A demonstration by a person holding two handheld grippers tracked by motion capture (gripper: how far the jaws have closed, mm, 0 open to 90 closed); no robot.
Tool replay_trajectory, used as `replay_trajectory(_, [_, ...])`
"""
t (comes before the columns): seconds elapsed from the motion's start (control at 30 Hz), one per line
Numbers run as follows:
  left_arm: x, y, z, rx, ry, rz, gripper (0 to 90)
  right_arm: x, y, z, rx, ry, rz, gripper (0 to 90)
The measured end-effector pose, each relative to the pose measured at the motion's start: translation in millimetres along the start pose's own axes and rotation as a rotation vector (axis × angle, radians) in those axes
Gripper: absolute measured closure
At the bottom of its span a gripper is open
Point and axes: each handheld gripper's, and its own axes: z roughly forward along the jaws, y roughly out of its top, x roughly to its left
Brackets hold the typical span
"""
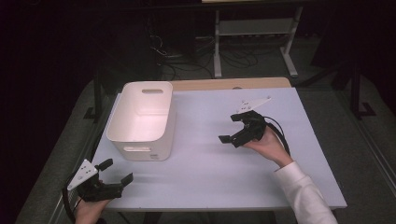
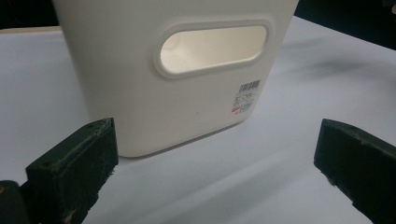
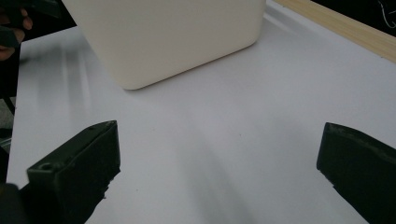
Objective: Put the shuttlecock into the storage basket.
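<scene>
Item 1. White plastic bin [image 1: 142, 122]: stands upright on the tabletop [image 1: 205, 177], toward the left edge and nearer the far left corner than the near one. Open top, nothing visible inside. An oval handle slot [image 2: 214, 48] is cut into the near end wall, with a small barcode sticker [image 2: 246, 97] below and to its right; a matching slot shows in the far wall. Judged to be the thing the work concerns, since both grippers face it.

Item 2. Left gripper [image 1: 117, 171]: held low at the near left corner of the tabletop, pointing toward the bin's near end. Jaws wide apart, holding nothing. In the left gripper view the slotted wall sits between them but clear of them, which suggests a line-up on that handle or wall rather than a grasp.

Item 3. Right gripper [image 1: 230, 128]: held above the middle of the tabletop, right of the bin and well apart from it, turned leftward to face the bin's long side. Jaws wide, holding nothing. The right gripper view looks across bare tabletop to the bin's lower corner.

Item 4. Tabletop: pale surface with a wooden strip [image 1: 231, 83] along the far edge.

Item 5. White sleeve [image 1: 303, 193]: covers the right forearm, entering from the near edge.
</scene>
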Motion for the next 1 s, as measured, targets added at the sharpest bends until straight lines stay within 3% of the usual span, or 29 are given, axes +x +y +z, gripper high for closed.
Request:
replay_trajectory(0.53, [-0.4, 0.0, 0.4, -0.007, -0.002, -0.007, 0.0, -4.4, -18.2, -18.6, -0.052, -0.025, 0.02, 0.0])
replay_trajectory(1.0, [-0.7, 0.1, 0.4, -0.008, -0.003, -0.007, 0.0, -7.8, -38.0, -31.5, -0.06, -0.044, 0.047, 0.0])
